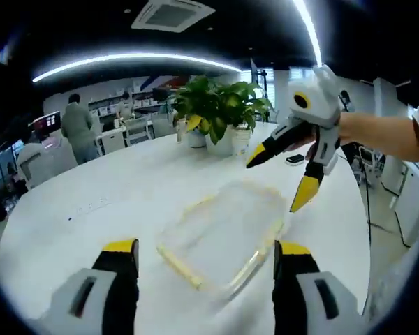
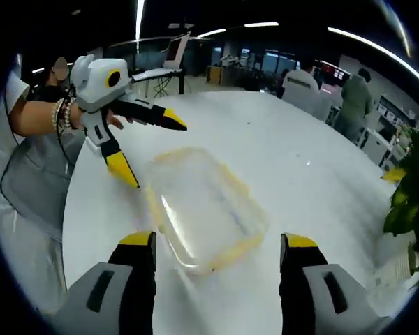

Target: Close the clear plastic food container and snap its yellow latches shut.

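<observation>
**Both grippers open over the container, latches not yet worked**

While the clear plastic container (image 1: 223,237) lies flat on the white table (image 1: 105,181), both tools hang above it with nothing held. In the left gripper view, the left gripper (image 1: 206,255) has its jaws spread wide, and the container sits just ahead of them, centred in the gap. This looks like a lining-up stance: the box is framed so the tips can drop on either rim.

The right gripper (image 1: 279,178) comes in on the far right side of the container, jaws splayed apart, one yellow tip pointing down toward the box's far edge and not touching it. The person's bare forearm (image 1: 384,136) carries it in.

In the right gripper view the same container (image 2: 206,209) lies between and just beyond the right gripper's (image 2: 216,251) own open jaws, with the left gripper (image 2: 143,150) beyond its far corner, also open.

The lid appears to rest on the box, though motion blur keeps me from saying whether it is fully seated. Yellow shows along the rim; individual latches cannot be made out, nor whether any is snapped.

Judgement: approach stage, pressing and latching remain. A potted plant (image 1: 220,112) stands well beyond the container, out of the way.
</observation>
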The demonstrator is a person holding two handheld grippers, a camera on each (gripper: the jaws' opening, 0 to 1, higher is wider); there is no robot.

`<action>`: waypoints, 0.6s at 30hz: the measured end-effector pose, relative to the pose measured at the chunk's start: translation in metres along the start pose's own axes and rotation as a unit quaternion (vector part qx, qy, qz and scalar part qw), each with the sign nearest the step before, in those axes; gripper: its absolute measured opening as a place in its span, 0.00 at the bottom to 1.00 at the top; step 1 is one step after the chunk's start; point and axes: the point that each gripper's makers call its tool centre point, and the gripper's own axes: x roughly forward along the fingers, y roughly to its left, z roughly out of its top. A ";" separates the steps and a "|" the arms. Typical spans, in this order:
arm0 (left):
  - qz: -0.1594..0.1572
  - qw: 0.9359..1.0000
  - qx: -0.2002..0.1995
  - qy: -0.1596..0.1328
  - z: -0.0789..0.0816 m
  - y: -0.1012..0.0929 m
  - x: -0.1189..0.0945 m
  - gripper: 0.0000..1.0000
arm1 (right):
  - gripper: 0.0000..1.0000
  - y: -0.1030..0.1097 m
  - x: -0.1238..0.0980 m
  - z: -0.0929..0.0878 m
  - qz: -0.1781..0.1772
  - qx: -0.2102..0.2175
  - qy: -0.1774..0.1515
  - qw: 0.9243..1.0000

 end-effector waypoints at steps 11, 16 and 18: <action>-0.006 0.997 0.050 0.063 -0.029 -0.014 0.015 0.70 | 0.55 0.005 0.013 -0.024 -0.012 0.025 0.007 1.000; 0.005 0.996 0.059 0.070 -0.029 -0.008 0.013 0.63 | 0.51 0.007 0.015 -0.024 -0.013 0.027 0.005 1.000; 0.009 0.996 0.062 0.069 -0.029 -0.004 0.013 0.62 | 0.48 0.008 0.016 -0.024 -0.012 0.026 0.004 1.000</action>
